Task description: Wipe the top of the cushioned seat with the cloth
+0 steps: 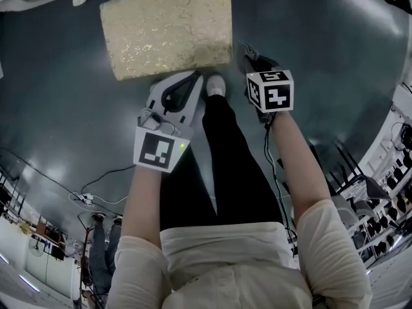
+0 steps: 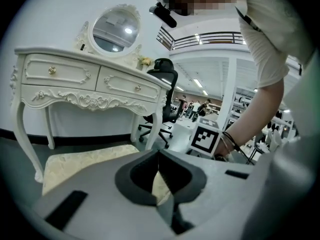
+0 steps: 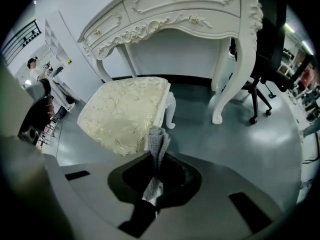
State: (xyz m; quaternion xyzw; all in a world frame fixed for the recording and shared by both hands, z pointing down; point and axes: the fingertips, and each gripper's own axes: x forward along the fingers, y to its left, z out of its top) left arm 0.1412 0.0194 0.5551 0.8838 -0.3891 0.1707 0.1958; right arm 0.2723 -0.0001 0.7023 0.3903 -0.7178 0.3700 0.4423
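Right gripper point(image 3: 156, 184) pinching cloth point(image 3: 158, 143) lengthwise, tip toward cushioned seat point(image 3: 125, 111), left gripper point(image 2: 160, 180) closed, empty

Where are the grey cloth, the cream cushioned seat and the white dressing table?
Grey knitted cloth point(image 3: 158, 144): right gripper view, folded end sticking up.
Cream embroidered cushioned seat point(image 1: 168, 28): head view, middle of its top.
White carved dressing table point(image 2: 127, 86): left gripper view, right drawer front.

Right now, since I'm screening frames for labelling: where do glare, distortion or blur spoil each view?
Head view: fisheye bending, pale glare on the floor, cushioned seat sharp. Left gripper view: dark round vignette, the shut, empty left gripper soft-focused. Right gripper view: dressing table legs bow, floor glare at right, cloth pinched in the right gripper slightly soft.
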